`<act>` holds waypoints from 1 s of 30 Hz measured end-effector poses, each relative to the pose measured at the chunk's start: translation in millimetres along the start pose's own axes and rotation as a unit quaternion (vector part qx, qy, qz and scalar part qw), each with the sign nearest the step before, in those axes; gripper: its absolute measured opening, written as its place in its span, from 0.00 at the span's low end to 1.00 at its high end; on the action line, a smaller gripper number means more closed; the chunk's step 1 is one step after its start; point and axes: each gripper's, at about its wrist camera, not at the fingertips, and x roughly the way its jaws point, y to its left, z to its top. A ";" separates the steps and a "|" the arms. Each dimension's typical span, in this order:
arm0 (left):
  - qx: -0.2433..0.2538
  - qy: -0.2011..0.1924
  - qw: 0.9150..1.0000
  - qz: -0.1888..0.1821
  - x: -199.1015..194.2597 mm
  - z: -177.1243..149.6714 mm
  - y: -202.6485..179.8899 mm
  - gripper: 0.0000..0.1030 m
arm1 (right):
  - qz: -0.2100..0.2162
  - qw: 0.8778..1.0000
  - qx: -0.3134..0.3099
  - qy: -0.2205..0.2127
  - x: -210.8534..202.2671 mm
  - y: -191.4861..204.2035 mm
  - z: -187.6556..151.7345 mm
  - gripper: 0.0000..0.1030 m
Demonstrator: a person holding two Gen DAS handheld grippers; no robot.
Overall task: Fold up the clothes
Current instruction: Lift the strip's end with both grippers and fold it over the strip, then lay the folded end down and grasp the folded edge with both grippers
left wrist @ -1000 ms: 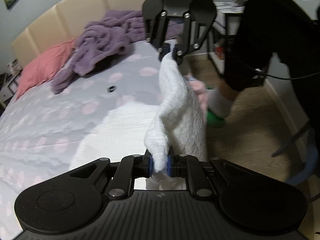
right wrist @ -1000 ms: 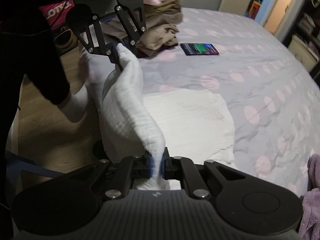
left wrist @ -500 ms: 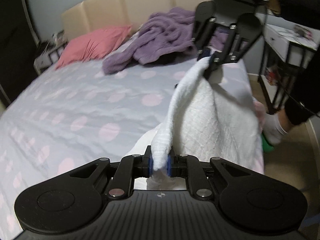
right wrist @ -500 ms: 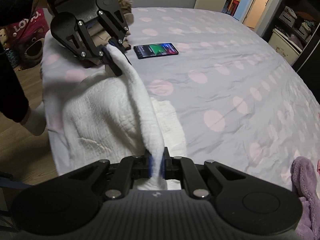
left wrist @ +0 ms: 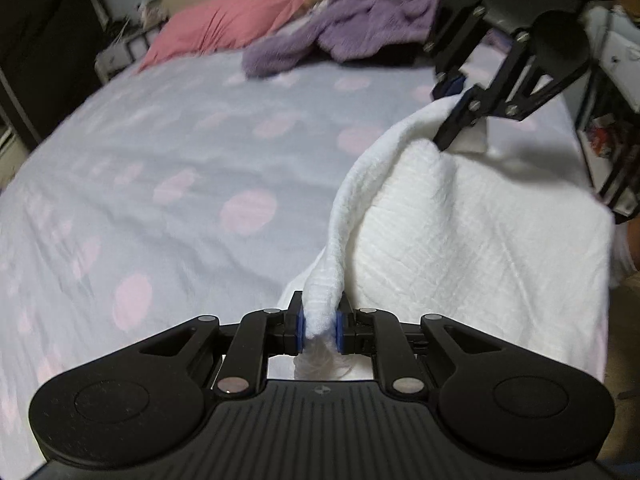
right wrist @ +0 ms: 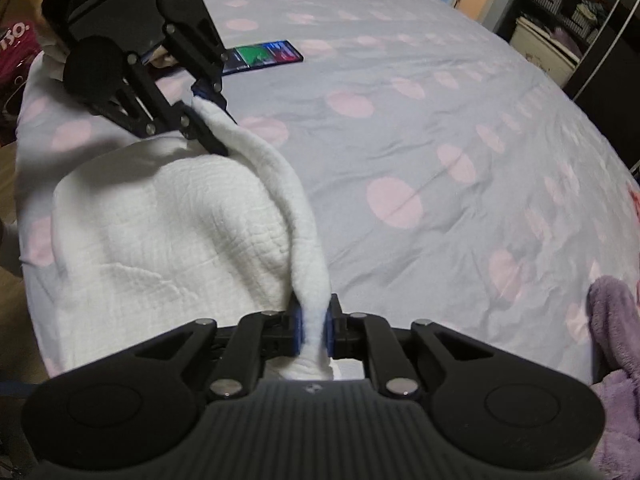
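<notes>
A white textured cloth (left wrist: 472, 220) hangs between my two grippers above the bed's near edge. My left gripper (left wrist: 320, 330) is shut on one corner of the cloth. My right gripper (right wrist: 314, 330) is shut on the other corner of the same cloth (right wrist: 160, 232). Each gripper shows in the other's view: the right gripper (left wrist: 450, 120) at the upper right, the left gripper (right wrist: 206, 124) at the upper left. The cloth's top edge sags between them and the rest drapes down over the bed's side.
The bed has a lilac cover with pink dots (left wrist: 180, 168). A purple fluffy garment (left wrist: 360, 12) and a pink pillow (left wrist: 228, 24) lie at the head. A phone (right wrist: 260, 56) lies on the bed. Dark shelves (right wrist: 580, 20) stand beyond.
Both grippers have lifted the cloth and carried it from beside the bed over onto the bed. The cloth's edge is now stretched wider between them.
</notes>
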 end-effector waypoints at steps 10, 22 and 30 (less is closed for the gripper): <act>-0.064 0.032 0.995 0.076 4.0 -11.0 5.9 0.45 | -0.099 0.991 0.084 0.017 24.1 0.6 -18.7 0.40; -0.298 0.028 0.954 -0.022 -72.3 -68.3 7.0 0.51 | -0.025 0.938 0.345 -0.007 -49.1 21.2 -87.3 0.60; -0.248 0.033 0.966 -0.068 -81.6 -83.2 -63.0 0.51 | 0.019 0.947 0.320 0.008 -39.7 104.3 -99.5 0.53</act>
